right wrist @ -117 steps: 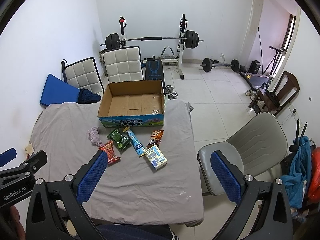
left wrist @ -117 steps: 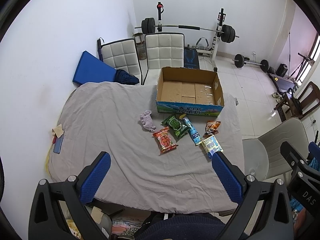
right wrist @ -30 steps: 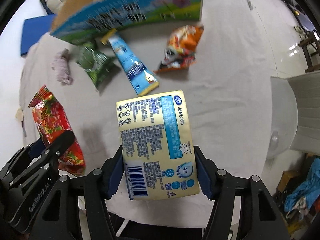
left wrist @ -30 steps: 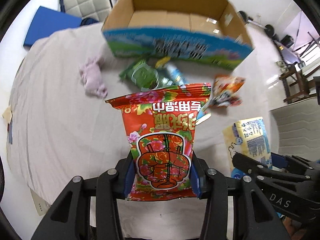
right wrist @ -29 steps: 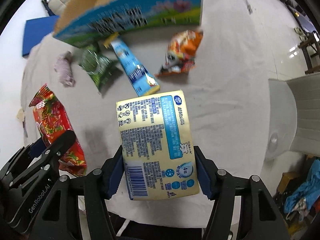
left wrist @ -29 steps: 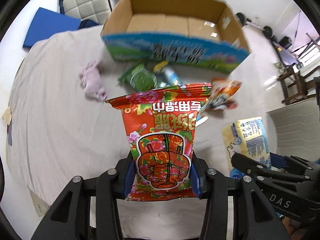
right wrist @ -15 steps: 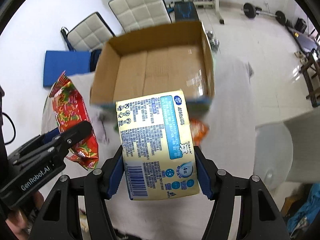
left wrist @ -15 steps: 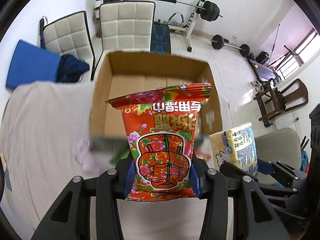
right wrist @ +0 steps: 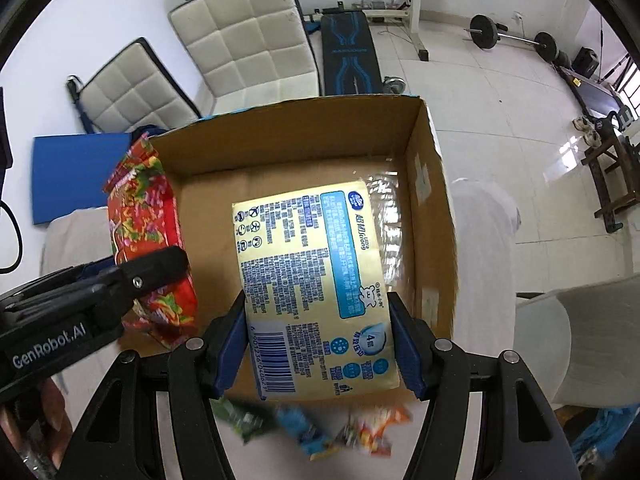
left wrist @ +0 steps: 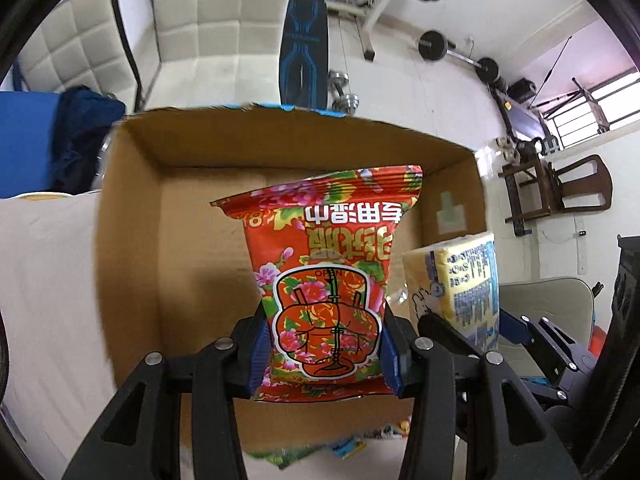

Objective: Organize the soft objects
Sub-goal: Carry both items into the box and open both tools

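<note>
While hanging over the open cardboard box (left wrist: 132, 248), left hand-held gripper (left wrist: 324, 354) clamping the red flowered snack bag (left wrist: 332, 276) by its lower end, blue pads pressing both side edges, bag standing upright above the box's bare brown floor. Alongside, right hand-held gripper (right wrist: 320, 348) clamping the yellow-and-blue tissue pack (right wrist: 316, 280) across its barcode end, likewise poised above the box interior, toward the right wall. Seen from the left wrist, tissue pack (left wrist: 464, 280) showing just right of the snack bag, apart from it; seen from the right wrist, snack bag (right wrist: 148, 240) showing at the left, over the box's left wall.

Differing from a second ago: then, both packets being carried over the grey-sheeted tabletop (left wrist: 44, 280) short of the box's printed front wall; now, both sitting over the box opening, neither yet released. Grip on each looking unchanged.

Remaining outside, blurred along the near front of the box: green packet (right wrist: 244, 420), blue packet (right wrist: 304, 428) and orange packet (right wrist: 372, 428), lying on the sheet. White padded chairs (right wrist: 244, 48) and weight bench (right wrist: 348, 52) standing beyond the box.
</note>
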A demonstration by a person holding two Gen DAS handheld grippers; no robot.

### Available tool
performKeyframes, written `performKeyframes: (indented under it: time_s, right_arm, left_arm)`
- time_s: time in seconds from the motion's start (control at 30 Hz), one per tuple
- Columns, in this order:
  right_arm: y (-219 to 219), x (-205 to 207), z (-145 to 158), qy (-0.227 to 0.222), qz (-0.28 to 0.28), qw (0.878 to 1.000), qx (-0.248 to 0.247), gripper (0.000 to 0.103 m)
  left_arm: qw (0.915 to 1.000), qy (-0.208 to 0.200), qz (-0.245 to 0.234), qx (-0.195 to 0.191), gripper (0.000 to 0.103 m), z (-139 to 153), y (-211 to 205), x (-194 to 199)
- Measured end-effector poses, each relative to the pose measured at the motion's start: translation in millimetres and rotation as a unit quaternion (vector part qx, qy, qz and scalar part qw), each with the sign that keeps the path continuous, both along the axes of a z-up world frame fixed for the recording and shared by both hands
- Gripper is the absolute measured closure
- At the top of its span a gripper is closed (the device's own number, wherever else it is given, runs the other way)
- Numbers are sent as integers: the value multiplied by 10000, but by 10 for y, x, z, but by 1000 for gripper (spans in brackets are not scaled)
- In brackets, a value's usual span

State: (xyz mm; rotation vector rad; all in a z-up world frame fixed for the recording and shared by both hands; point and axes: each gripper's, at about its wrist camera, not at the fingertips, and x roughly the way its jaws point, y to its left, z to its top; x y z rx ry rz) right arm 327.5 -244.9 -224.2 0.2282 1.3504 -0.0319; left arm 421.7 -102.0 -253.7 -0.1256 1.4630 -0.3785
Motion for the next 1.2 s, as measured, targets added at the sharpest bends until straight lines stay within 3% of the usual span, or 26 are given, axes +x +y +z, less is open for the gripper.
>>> performKeyframes:
  time_s: [0.07,0.3,0.63,0.87,0.93,1.07,1.2]
  right_arm:
    - [-41,197,-236,104,-30,9999,-66,37]
    - [-87,521,-633,217,28,9997,-113,37]
    - [-73,738,-989,299,171,9994,-13,36]
    - [-139,708,-1037,374,141,9992,-54,33]
    - [-153,679,-1014,395,135,9991,-95,28]
    - [-151,613,-948,440,195,9986,-209,27]
    - [-91,455,-857,451,225,9983,-296,19]
  left_arm:
    - [9998,174,-30,-50,60,-137,-37,122]
    - [9976,617,-301,-106,60,-517,-162,362]
    - [9957,879,-298,5,59,-684,-168,358]
    - [9965,739,-256,283,51,-518,-146,252]
    - [9971,641,-241,339,41,-423,-110,187]
    - [9978,462,-186,442,39,-244,18,16]
    - [9981,263,-72,548,20,-104,205,-192]
